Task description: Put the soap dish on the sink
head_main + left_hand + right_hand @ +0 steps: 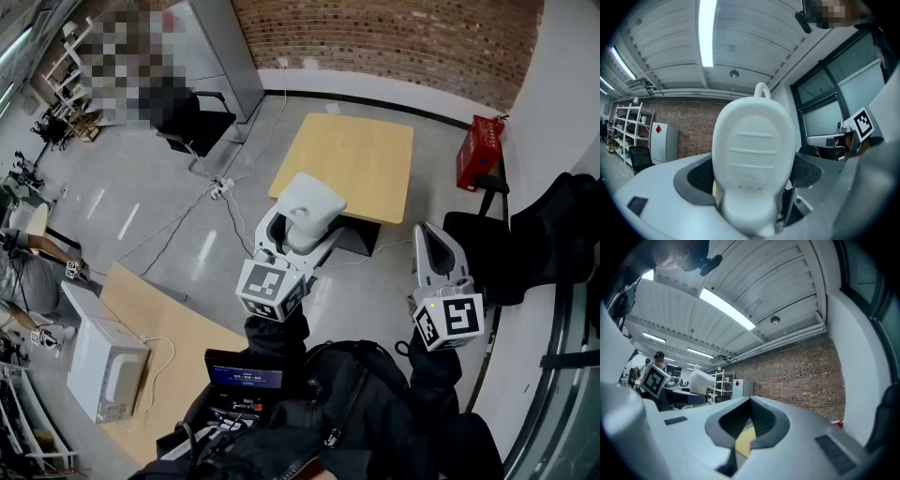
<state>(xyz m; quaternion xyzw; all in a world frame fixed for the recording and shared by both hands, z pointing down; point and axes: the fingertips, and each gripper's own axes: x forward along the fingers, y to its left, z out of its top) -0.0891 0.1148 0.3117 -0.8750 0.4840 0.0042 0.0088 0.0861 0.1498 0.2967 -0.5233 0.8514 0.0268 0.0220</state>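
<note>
The left gripper [300, 232] has its jaws spread wide and clamped on a white soap dish [310, 201], which it holds in the air above the grey floor [169, 202]. In the head view the dish sits just short of the near edge of a pale wooden table [349, 155]. In the left gripper view the dish stands upright between the two dark ribbed pads [699, 177]. It is a rounded oval shell with three shallow ridges across its face. A small loop [761, 89] rises from its top, and its narrower lower end is sunk between the jaws. The right gripper [428, 234] is well apart to the right with its jaws closed together on nothing. Its own view shows the pads meeting at the tips, and only a sliver of the yellow tabletop shows through the notch between them. Both grippers point level, out over the floor. A red crate [478, 150] stands against the wall past the table. A black chair [192, 117] is at the upper left. A white box on the wooden bench at the lower left looks like a microwave oven [105, 367], though the angle is too steep to be sure.
</note>
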